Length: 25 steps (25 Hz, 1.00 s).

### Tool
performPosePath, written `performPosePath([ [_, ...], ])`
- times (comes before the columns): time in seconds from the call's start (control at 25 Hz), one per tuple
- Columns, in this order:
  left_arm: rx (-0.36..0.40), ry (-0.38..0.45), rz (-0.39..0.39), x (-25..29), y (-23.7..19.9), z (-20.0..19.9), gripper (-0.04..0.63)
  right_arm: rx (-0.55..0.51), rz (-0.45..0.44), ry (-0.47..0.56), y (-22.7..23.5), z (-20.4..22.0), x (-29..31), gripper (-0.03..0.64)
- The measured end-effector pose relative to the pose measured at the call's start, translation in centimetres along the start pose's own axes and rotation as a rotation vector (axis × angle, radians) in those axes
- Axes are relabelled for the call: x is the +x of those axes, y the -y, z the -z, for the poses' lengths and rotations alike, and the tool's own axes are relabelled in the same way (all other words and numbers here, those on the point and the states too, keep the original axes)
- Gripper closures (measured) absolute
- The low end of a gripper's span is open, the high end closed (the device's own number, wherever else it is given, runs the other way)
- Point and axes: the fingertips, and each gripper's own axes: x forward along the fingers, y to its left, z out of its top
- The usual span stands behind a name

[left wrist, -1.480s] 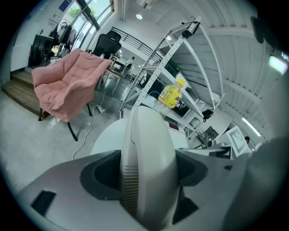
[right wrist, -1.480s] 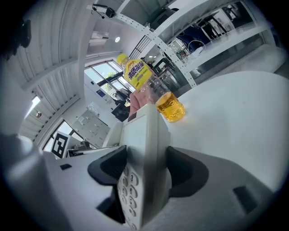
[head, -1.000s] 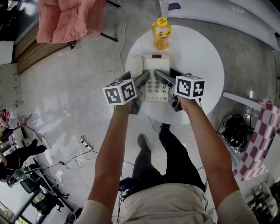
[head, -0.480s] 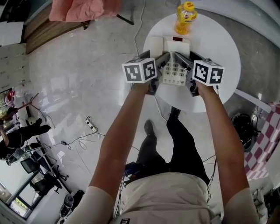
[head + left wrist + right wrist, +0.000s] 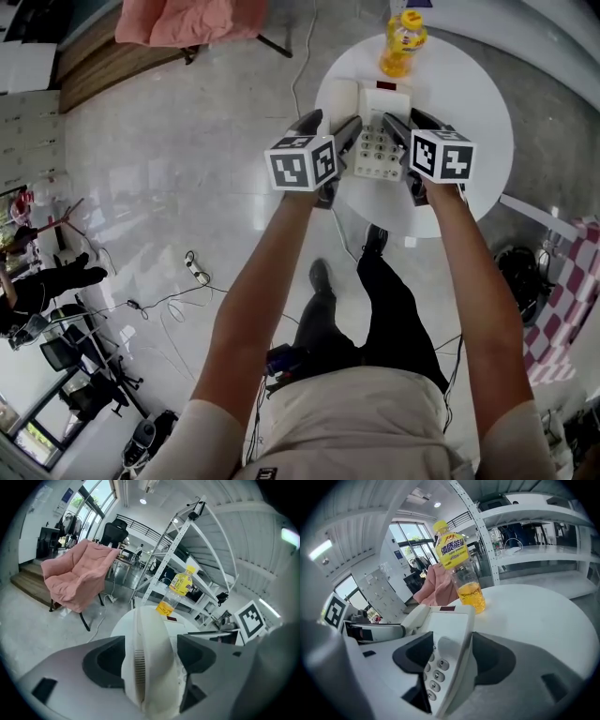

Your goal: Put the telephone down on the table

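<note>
Both the left hand-held gripper (image 5: 150, 645) and the right hand-held gripper (image 5: 451, 644), jaws just closing, pinch the telephone (image 5: 377, 150); next, probably seat it flat on the table (image 5: 478, 103) and let go.

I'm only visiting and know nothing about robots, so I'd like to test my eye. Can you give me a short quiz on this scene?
1. True or false: the bottle stands upright on the table.
2. What sits between the jaws of the left gripper? A a cup, B the handset, C a cable.
3. Fill in: the chair behind the table is ____ in colour.

Key: 1 true. 2 B. 3 pink.
</note>
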Motion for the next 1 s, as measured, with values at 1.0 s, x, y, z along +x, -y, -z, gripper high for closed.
performPosePath([
  [1.0, 0.174, 0.333, 0.152, -23.2, 8.1, -11.2, 0.486, -0.119, 0.022, 0.245, -10.6, -6.7, -17.8, 0.630],
])
